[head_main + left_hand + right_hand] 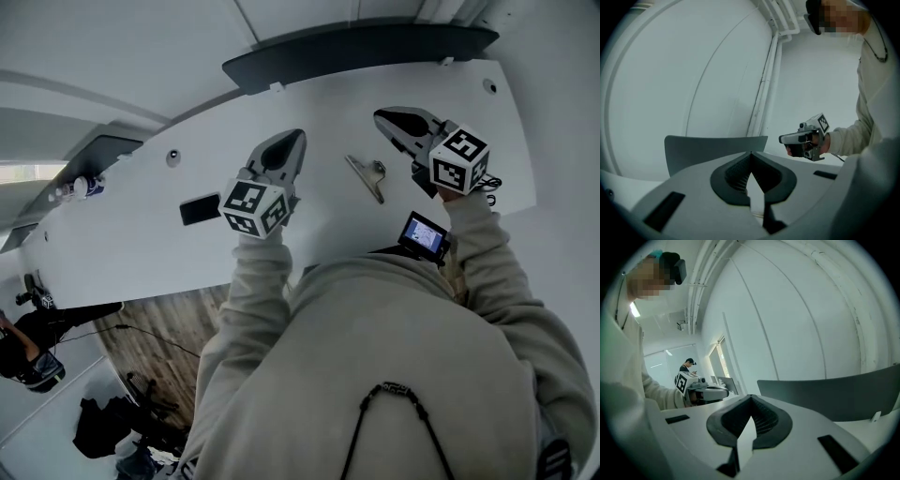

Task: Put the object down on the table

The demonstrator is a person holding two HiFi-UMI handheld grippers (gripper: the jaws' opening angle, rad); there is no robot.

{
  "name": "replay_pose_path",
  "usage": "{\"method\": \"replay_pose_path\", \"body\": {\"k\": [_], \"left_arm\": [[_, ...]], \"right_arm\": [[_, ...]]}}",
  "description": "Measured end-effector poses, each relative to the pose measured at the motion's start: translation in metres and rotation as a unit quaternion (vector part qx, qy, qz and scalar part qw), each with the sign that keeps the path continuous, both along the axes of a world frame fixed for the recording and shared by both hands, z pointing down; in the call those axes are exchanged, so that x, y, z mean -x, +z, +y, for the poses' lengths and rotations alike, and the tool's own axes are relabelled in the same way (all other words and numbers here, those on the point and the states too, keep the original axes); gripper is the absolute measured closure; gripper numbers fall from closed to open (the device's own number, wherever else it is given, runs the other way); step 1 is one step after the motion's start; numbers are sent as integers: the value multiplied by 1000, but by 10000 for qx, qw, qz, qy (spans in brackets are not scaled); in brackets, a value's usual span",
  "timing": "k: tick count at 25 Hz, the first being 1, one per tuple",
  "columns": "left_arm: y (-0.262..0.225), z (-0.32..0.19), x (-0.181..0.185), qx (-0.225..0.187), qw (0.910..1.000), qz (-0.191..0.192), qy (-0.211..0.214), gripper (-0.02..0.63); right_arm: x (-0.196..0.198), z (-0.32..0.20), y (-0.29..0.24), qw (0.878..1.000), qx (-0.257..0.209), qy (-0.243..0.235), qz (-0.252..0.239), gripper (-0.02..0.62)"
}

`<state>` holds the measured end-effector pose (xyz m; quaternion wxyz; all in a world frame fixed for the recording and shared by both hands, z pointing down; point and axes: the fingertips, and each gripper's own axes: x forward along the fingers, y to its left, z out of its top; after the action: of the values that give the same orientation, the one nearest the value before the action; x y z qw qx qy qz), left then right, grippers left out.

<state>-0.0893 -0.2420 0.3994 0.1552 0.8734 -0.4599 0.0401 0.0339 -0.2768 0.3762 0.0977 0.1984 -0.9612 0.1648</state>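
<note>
A silver metal clip (367, 176) lies flat on the white table (141, 244), in the gap between my two grippers. My left gripper (292, 139) hovers just to its left, jaws pressed together with nothing in them (751, 154). My right gripper (384, 116) is held to the clip's right and a little farther back, also shut and empty (751, 397). Each gripper view shows the other gripper in a hand across the table: the right gripper (804, 138) and the left gripper (705, 391). The clip does not appear in either gripper view.
A flat black item (200, 208) lies on the table left of my left gripper. A small screen device (424, 234) sits by the person's chest. A dark curved panel (356, 52) borders the table's far edge. A bottle (89, 186) stands far left. Another person (28, 356) is at lower left.
</note>
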Motion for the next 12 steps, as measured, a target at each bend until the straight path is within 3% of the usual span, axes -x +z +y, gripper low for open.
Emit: {"method": "replay_pose_path", "body": {"k": [12], "left_arm": [[-67,1,11,-475,9989,-29,16,603]], "right_arm": [[12,11,-70,9955,-931,-15,160,576]]}}
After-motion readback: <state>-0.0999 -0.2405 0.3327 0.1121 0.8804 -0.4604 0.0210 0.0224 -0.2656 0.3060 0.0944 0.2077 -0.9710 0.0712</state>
